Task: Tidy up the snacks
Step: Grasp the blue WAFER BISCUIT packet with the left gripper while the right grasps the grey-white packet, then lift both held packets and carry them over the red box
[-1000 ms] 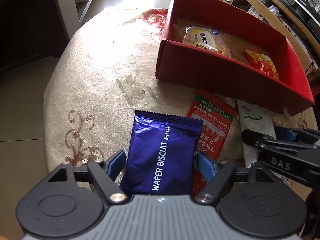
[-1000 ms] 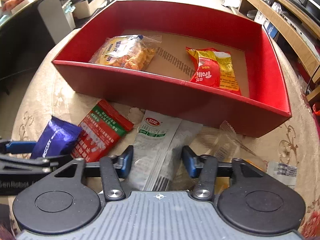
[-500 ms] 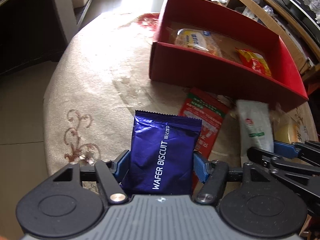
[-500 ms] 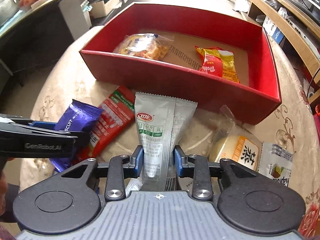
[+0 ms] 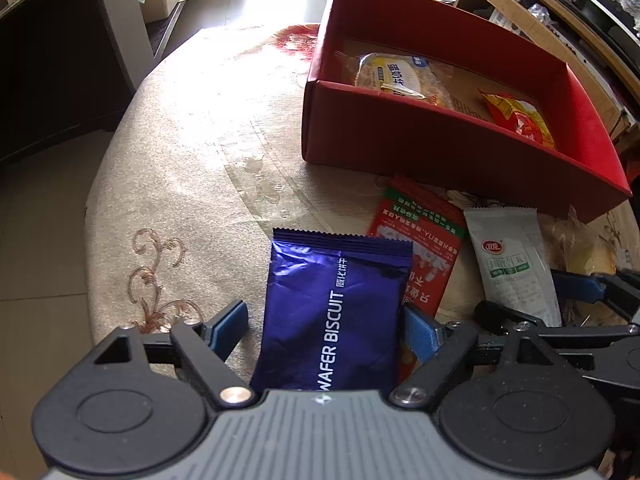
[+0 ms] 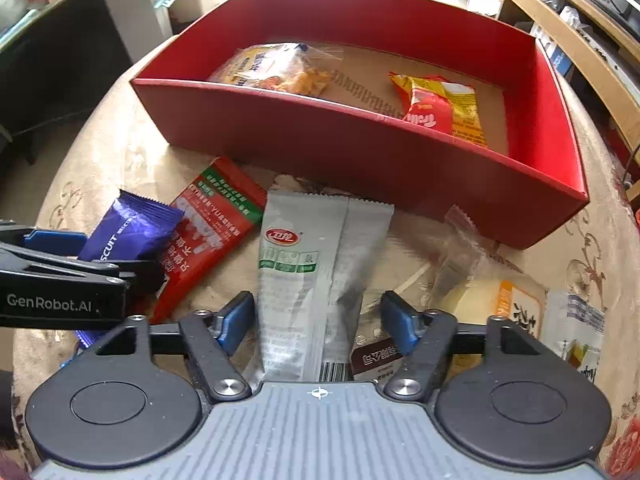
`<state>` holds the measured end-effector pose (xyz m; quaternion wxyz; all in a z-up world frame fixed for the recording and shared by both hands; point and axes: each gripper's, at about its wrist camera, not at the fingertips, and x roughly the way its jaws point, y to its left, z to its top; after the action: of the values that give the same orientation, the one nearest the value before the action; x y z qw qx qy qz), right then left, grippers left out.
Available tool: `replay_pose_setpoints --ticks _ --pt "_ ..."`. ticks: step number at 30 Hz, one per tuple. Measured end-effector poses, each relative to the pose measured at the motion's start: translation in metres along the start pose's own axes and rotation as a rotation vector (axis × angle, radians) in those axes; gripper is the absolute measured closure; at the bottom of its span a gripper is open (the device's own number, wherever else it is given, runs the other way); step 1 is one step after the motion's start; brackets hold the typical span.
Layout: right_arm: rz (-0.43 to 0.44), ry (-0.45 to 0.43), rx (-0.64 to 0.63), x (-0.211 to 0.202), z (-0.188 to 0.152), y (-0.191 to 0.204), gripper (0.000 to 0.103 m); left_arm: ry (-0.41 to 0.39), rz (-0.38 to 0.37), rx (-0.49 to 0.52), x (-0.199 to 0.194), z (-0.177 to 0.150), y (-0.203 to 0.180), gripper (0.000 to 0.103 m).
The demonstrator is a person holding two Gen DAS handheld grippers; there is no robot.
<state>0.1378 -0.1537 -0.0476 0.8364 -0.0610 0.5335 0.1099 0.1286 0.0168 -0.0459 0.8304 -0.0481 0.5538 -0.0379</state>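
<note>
A round table (image 5: 180, 168) is covered by a beige cloth with a scrolled floral pattern, and bright light is reflected from the tiled floor beyond it. Dark furniture is seen at the left of the room, and wooden shelving at the right. A red box (image 6: 360, 152) is set on the far part of the table; a clear bag of yellow pastry (image 6: 276, 68) and a red and yellow snack packet (image 6: 440, 108) are held inside it on the cardboard floor. In front of the box, several snacks are spread on the cloth. A blue wafer biscuit packet (image 5: 336, 312) is framed between the fingers of the left gripper (image 5: 324, 332); the jaws are opening, with a gap shown at the left pad, while the right pad is seen just beside or touching the wrapper edge. A red and green packet (image 6: 208, 232) is partly overlapped by the blue packet. A grey sachet (image 6: 308, 280) is found between the fingers of the right gripper (image 6: 320, 320), whose jaws are likewise opening and are set clear of the sachet on both sides. A clear-wrapped yellow cake (image 6: 496, 296) and a white packet (image 6: 576, 328) are placed to the right, near the table edge.
</note>
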Motion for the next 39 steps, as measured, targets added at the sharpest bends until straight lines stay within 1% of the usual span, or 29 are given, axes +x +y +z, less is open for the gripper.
replay_pose_setpoints --ticks 2,4,5,6,7,8,9,13,15,19,22,25,29,39 --pt "-0.005 0.004 -0.009 0.001 0.000 0.001 0.024 -0.005 -0.006 0.007 0.000 -0.002 0.002 0.022" --pt "-0.019 0.006 -0.013 0.001 0.000 0.003 0.027 -0.004 -0.009 0.015 0.000 -0.003 0.002 0.021" --pt "-0.030 0.008 -0.021 0.001 0.001 0.005 0.035 -0.005 -0.003 0.017 -0.001 -0.003 0.001 0.022" --pt "-0.026 0.007 -0.022 -0.001 0.001 0.005 0.046 -0.005 0.002 0.017 -0.003 -0.004 0.000 0.026" --pt "-0.028 0.003 -0.018 -0.003 0.002 0.005 0.051 -0.005 -0.003 0.011 -0.004 -0.004 0.000 0.035" --pt "-0.024 0.004 -0.013 -0.005 0.003 0.004 0.058 -0.005 -0.010 0.004 -0.006 -0.004 0.001 0.039" --pt "-0.011 0.003 -0.009 -0.007 0.003 0.003 0.061 -0.003 -0.015 -0.002 -0.009 -0.004 0.001 0.043" --pt "-0.016 -0.011 -0.032 -0.012 0.000 0.006 0.064 -0.001 -0.008 -0.014 -0.012 -0.006 0.000 0.044" --pt "-0.013 -0.023 -0.037 -0.018 -0.001 0.007 0.065 -0.014 -0.012 -0.004 -0.017 -0.007 -0.003 0.044" --pt "0.002 -0.059 -0.016 -0.035 0.002 0.004 0.065 -0.041 -0.039 0.001 -0.029 -0.005 -0.008 0.044" --pt "-0.003 -0.093 -0.011 -0.047 0.003 0.005 0.065 -0.063 -0.048 0.014 -0.037 -0.004 -0.013 0.044" --pt "0.003 -0.102 0.011 -0.051 0.002 0.003 0.065 -0.072 -0.059 0.022 -0.042 -0.004 -0.015 0.044" --pt "-0.014 -0.110 0.027 -0.057 -0.004 -0.001 0.065 -0.077 -0.066 0.037 -0.048 -0.004 -0.021 0.044" --pt "-0.034 -0.162 0.086 -0.077 -0.012 -0.012 0.065 -0.132 -0.087 0.084 -0.064 0.003 -0.046 0.044"
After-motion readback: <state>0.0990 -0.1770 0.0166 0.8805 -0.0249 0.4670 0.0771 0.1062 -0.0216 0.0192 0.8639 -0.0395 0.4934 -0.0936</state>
